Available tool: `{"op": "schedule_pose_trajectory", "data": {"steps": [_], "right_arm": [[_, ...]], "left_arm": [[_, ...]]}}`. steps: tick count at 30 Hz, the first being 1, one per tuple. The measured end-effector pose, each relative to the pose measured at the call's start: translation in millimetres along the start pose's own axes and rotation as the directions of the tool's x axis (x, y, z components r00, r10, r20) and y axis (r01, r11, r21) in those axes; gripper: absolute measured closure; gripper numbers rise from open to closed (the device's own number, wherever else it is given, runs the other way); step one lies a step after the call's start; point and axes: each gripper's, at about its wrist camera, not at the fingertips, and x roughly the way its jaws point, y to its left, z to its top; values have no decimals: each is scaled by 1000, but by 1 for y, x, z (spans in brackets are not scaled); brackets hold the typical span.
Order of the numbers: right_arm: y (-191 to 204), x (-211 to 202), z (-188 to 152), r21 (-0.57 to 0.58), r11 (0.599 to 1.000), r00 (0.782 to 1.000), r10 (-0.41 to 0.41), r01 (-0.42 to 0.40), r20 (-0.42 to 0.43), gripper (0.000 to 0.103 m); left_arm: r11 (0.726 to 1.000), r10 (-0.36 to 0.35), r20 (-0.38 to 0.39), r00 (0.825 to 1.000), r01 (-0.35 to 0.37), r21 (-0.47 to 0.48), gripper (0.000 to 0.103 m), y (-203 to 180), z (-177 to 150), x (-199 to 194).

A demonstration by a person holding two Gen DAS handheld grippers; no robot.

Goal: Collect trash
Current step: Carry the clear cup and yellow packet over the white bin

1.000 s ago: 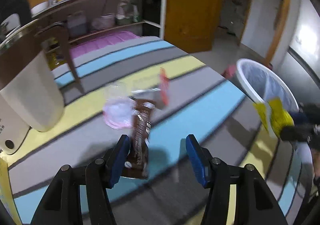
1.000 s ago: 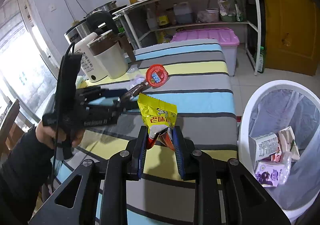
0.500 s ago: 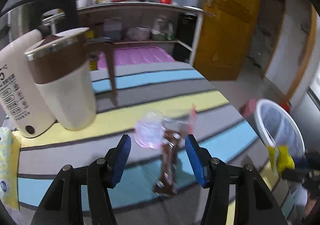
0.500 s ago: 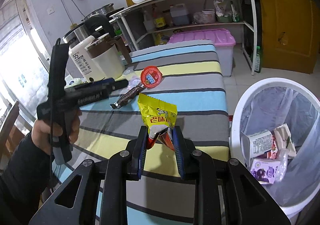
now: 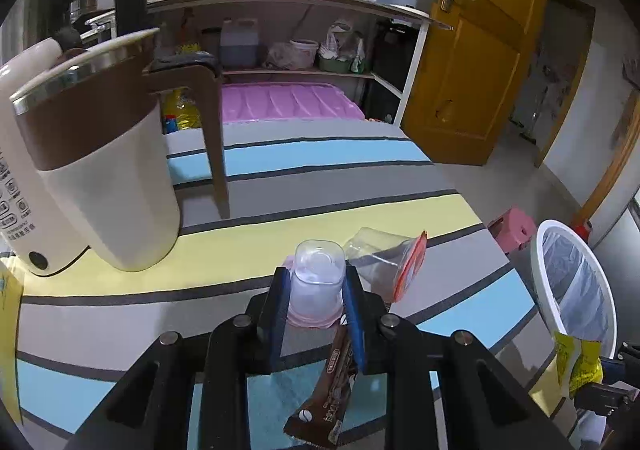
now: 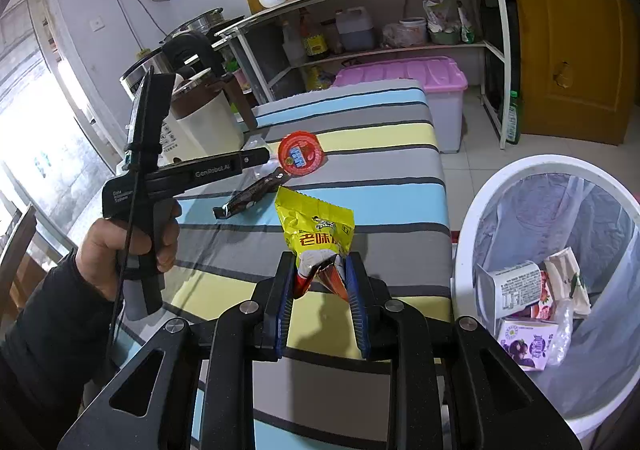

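Between the blue pads of the left gripper (image 5: 316, 290) sits a small clear plastic cup with a pinkish base (image 5: 317, 282), both pads pressed to its sides, so the grasp looks closed on it. Just right of the pads lies a tipped clear cup with a red foil lid (image 5: 390, 260); below them, a brown snack-bar wrapper (image 5: 330, 390). Ahead of the right gripper (image 6: 320, 290), a yellow crinkled snack bag (image 6: 318, 228) is clamped by its lower end. To that tool's right stands the white bin with a clear liner (image 6: 480, 209). Likely next: swing right and release over the bin.
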Motion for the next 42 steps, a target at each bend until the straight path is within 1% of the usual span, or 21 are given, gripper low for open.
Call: {"op": "schedule_pose_trajectory", "data": {"steps": [4, 11, 16, 19, 21, 24, 26, 32, 37, 42], "right_arm": [[0, -4, 0, 1, 1000, 1000, 1, -1, 7, 77], [3, -14, -6, -11, 1000, 1000, 3, -3, 21, 77], [5, -27, -11, -19, 1000, 999, -13, 14, 37, 77], [6, -35, -14, -21, 999, 999, -23, 24, 45, 77], [7, -40, -16, -22, 999, 998, -32, 33, 51, 77], [6, -48, -19, -22, 999, 998, -39, 40, 59, 77], [5, -54, -23, -25, 999, 997, -43, 44, 65, 77], [5, -70, -32, -29, 998, 995, -55, 58, 81, 77], [7, -80, -39, -28, 997, 994, -62, 65, 92, 77], [10, -90, -45, -38, 996, 992, -72, 76, 101, 76]], "left_arm": [[1000, -1, 31, 1000, 2, -14, 77, 1, -7, -21], [1000, 23, 59, 998, -22, -17, 77, -2, -24, -62], [1000, 23, 83, 996, -22, -10, 77, -18, -42, -93], [1000, 9, 98, 995, -8, -14, 77, -29, -56, -110], [1000, 16, 109, 994, -16, -6, 77, -39, -63, -120], [1000, 6, 119, 993, -6, -3, 77, -52, -75, -132], [1000, 12, 128, 992, -12, -1, 77, -61, -81, -140], [1000, 1, 151, 988, 0, -9, 77, -78, -97, -161], [1000, -12, 159, 987, 11, 6, 77, -91, -108, -170], [999, -46, 152, 987, 44, 15, 76, -103, -120, -175]]}}
